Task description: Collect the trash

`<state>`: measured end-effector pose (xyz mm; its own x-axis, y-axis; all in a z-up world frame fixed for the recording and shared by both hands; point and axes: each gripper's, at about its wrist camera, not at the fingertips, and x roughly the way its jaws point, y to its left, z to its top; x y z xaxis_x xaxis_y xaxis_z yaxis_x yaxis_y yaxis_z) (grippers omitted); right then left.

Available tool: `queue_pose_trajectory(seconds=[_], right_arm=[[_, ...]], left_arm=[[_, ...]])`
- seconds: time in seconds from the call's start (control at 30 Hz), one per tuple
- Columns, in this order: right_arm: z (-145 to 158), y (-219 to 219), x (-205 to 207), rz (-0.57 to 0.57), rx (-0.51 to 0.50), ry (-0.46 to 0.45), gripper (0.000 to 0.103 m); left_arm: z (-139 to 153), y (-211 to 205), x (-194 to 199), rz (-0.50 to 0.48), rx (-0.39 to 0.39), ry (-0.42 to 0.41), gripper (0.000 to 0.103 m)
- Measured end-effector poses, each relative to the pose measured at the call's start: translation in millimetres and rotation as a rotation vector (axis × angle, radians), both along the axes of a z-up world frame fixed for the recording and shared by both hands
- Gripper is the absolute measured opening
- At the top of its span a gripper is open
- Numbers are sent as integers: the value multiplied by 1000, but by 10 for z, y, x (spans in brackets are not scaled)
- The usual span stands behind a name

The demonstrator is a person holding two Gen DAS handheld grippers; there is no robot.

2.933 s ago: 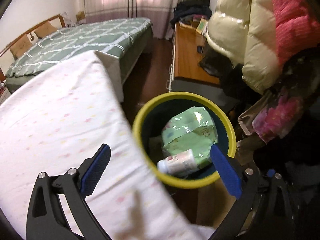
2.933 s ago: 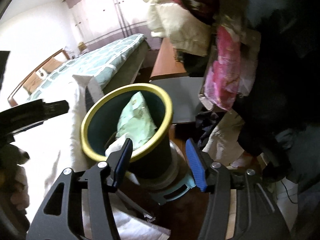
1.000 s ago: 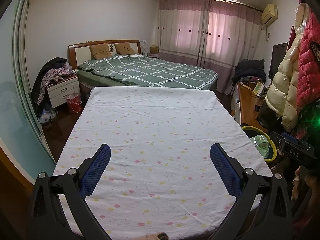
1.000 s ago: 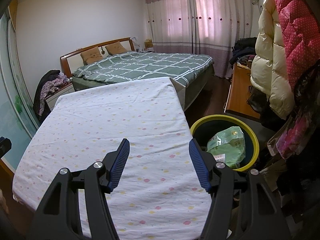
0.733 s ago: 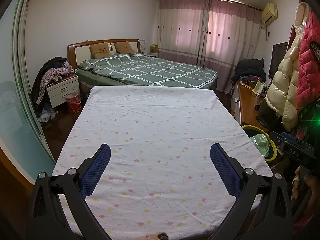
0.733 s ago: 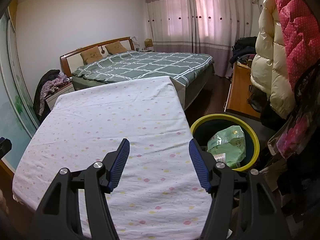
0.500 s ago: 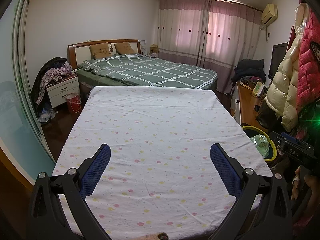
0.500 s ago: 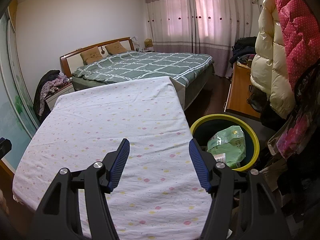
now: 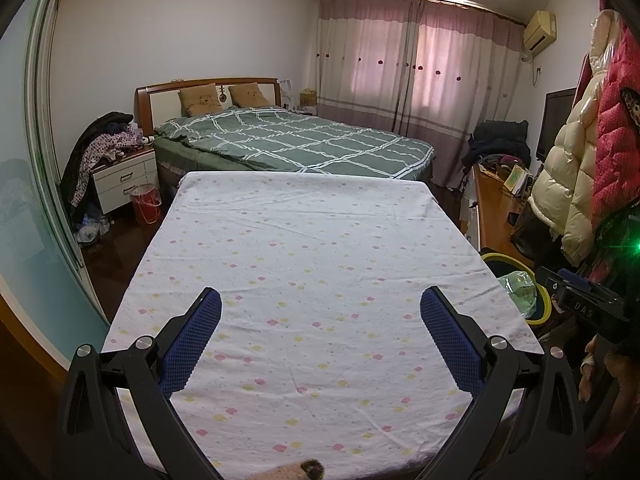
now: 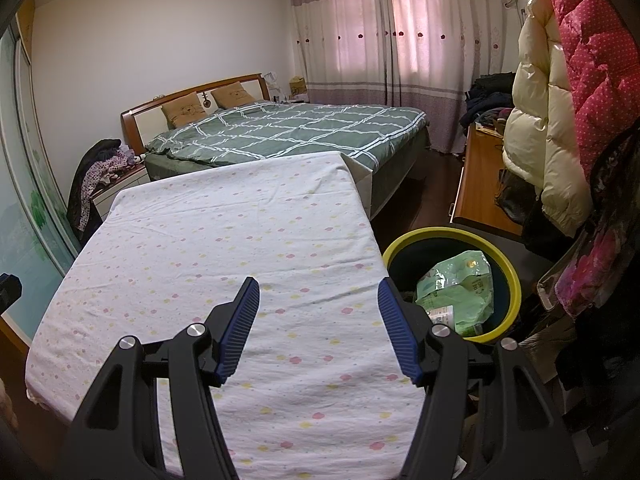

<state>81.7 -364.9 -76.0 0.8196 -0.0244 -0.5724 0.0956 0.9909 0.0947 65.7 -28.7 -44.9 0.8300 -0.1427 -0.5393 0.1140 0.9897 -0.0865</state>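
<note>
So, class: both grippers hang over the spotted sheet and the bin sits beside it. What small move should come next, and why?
Probably none beyond a last look. The left gripper and right gripper are both open and hold nothing, no trash shows on the spotted sheet, and the green bag already lies in the yellow-rimmed bin. The collecting looks done.

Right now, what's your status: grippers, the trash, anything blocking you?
Left gripper open, empty. Right gripper open, empty. Green bag in the yellow-rimmed bin beside the covered table. Nothing in the way.
</note>
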Motion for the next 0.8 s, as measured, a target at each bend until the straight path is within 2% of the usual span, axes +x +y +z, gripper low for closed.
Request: queue_pose_trajectory(seconds=[0.8], right_arm=[[1,3,2,1,0,2,59]], left_arm=[[-3,-19,-4,-1,5,-5,98]])
